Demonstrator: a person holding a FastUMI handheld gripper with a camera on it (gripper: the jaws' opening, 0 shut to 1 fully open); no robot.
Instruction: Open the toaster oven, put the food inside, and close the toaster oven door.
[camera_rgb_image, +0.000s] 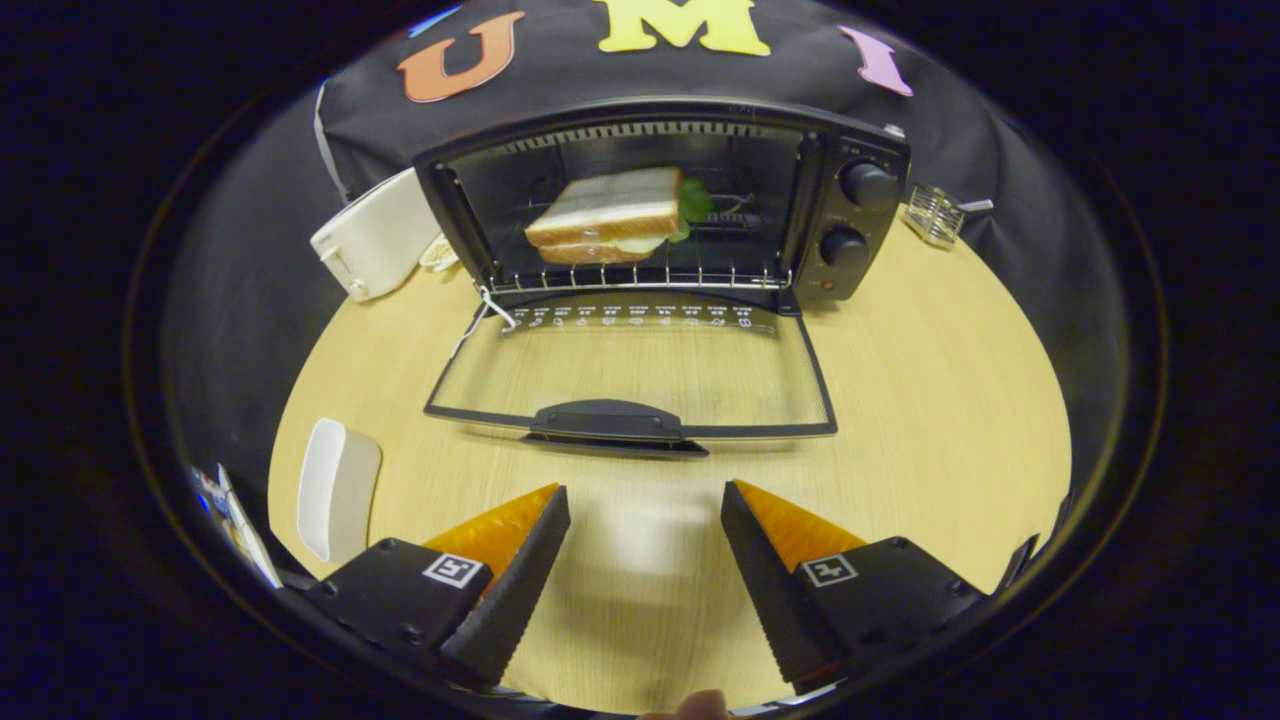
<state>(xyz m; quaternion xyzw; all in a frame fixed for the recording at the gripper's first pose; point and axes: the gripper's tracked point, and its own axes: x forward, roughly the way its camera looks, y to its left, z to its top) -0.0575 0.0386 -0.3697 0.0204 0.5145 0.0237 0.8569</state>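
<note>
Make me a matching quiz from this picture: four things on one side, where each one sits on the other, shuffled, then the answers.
Things:
1. sandwich
2. oven door
3. white toaster
4. claw

Places or states:
A. beside the toaster oven, on the side away from its knobs
B. open and empty, just short of the door handle
C. on the rack inside the oven
D. folded down flat on the table

Pairs: 1-C, 2-D, 3-A, 4-B
</note>
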